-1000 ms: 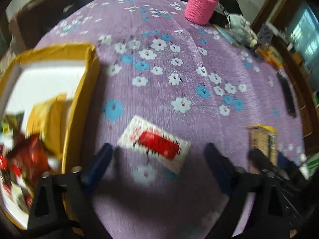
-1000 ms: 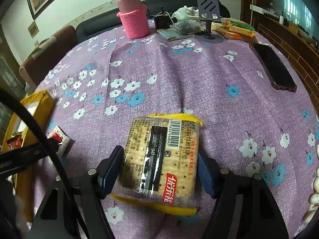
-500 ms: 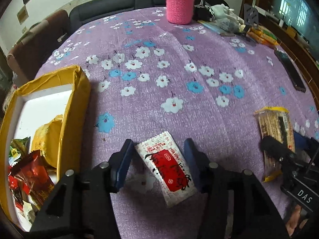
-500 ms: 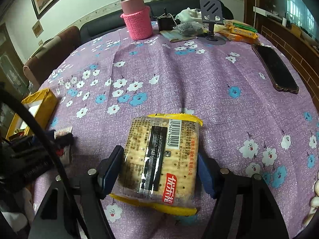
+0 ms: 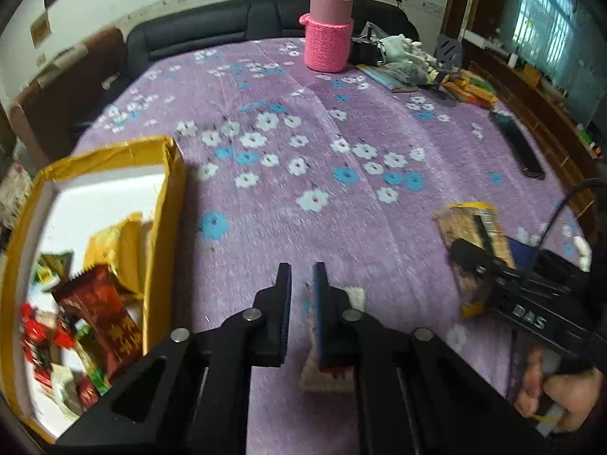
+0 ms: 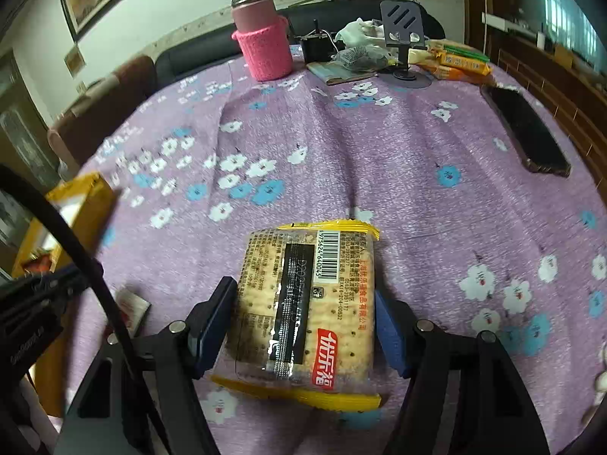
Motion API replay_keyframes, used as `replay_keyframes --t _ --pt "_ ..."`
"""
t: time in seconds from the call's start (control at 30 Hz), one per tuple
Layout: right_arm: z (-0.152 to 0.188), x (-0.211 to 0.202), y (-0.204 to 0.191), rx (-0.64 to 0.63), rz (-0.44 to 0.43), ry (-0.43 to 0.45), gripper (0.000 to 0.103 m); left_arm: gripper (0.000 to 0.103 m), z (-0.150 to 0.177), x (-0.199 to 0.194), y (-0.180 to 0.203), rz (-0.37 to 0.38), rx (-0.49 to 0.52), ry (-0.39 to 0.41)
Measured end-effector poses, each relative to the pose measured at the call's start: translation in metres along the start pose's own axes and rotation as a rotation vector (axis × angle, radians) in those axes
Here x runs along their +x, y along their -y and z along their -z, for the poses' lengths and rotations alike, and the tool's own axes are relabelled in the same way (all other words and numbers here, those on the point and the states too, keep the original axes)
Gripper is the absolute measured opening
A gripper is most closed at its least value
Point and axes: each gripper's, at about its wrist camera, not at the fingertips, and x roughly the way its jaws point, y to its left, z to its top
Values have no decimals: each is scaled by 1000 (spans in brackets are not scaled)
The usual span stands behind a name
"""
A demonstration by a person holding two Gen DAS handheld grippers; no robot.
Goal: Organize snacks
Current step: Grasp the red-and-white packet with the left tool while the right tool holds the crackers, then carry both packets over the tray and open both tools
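While your left gripper [image 5: 302, 295] is closing its flat black jaws to a narrow slit, the small red-and-white sachet [image 5: 334, 364] sits beside and behind the right jaw, not clearly between the pads; whether it is pinched you cannot tell. Your right gripper [image 6: 303, 320] stands wide, its blue-padded jaws flanking the glossy rectangular cracker pack [image 6: 307, 303] with yellow crimped ends, lying flat on the crinkled purple floral cloth of the counter [image 6: 417, 174]. Left of you, the yellow cardboard box [image 5: 167, 197] holds shiny foil snack packets [image 5: 102, 326].
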Motion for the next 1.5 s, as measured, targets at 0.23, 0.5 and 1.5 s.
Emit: replay_keyframes --t 0.23,0.5,1.5 --pt "2 -1 1 20 -23 4 69 84 20 1 20 -6 109 11" --pt "2 -4 3 31 -59 20 69 30 32 14 32 -80 173 -19" --pt "22 -68 -196 -345 -418 124 69 31 108 -125 -193 -171 -384 218"
